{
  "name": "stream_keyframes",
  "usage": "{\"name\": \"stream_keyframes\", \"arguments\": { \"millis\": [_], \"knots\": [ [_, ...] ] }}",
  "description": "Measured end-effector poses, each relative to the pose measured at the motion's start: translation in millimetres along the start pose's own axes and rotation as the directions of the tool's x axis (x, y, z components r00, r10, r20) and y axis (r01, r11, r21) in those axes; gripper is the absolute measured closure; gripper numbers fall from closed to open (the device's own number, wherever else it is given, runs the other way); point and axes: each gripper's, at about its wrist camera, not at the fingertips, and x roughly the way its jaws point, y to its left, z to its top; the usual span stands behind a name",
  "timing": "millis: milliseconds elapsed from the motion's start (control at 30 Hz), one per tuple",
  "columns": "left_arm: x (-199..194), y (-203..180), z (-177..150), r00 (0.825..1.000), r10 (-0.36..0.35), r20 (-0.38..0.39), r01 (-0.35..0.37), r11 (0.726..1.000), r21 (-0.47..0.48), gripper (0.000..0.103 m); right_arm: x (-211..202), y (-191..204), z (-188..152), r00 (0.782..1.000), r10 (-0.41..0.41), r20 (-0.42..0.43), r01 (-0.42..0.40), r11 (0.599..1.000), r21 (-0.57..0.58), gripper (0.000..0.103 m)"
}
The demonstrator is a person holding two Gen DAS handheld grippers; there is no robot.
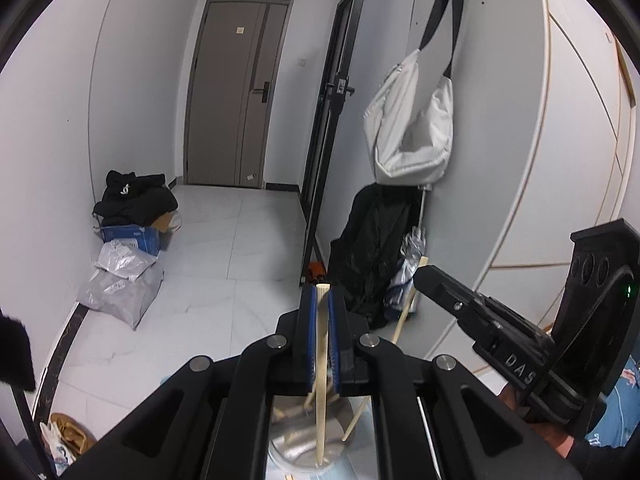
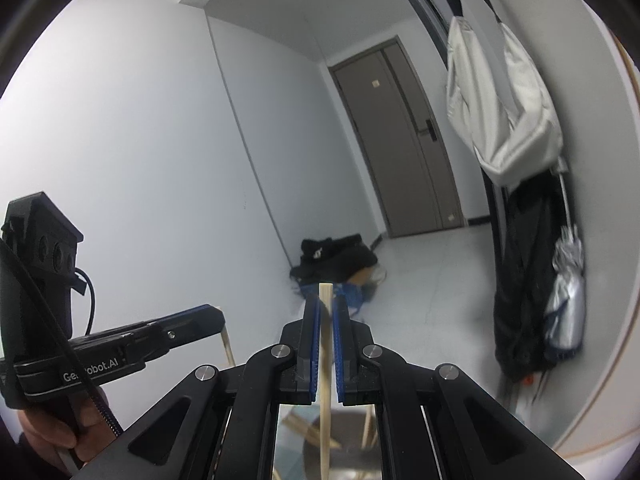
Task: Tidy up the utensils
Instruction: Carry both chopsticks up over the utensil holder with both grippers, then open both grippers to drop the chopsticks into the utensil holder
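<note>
My left gripper (image 1: 322, 294) is shut on a pale wooden chopstick (image 1: 321, 368) that stands upright, its lower end inside a round metal holder (image 1: 298, 450) below. Other chopsticks (image 1: 358, 414) lean in that holder. My right gripper (image 2: 325, 306) is shut on a second upright chopstick (image 2: 325, 380) over the same holder (image 2: 348, 452). Each gripper shows in the other's view: the right one (image 1: 424, 274) at the right, the left one (image 2: 214, 314) at the left, both gripping chopsticks.
A hallway with a white tiled floor (image 1: 224, 248) leads to a brown door (image 1: 236, 92). Black clothes on a blue box (image 1: 132, 216) and grey bags (image 1: 120, 284) lie by the left wall. A white bag (image 1: 408, 128), a black garment and a folded umbrella (image 1: 412, 256) hang right.
</note>
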Motion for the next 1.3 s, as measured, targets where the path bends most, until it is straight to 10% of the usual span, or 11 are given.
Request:
{"name": "stream_keyframes", "arguments": {
  "millis": [567, 1300],
  "knots": [
    [43, 46, -16, 0.991, 0.031, 0.13, -0.02, 0.996, -0.085, 0.1, 78, -21, -20, 1.0, -0.017, -0.001, 0.017, 0.999, -0.03, 0.098],
    [60, 40, -45, 1.0, 0.015, 0.022, -0.014, 0.999, -0.041, 0.1, 80, -16, -79, 0.991, 0.057, -0.121, -0.072, 0.989, -0.128, 0.098]
  ]
}}
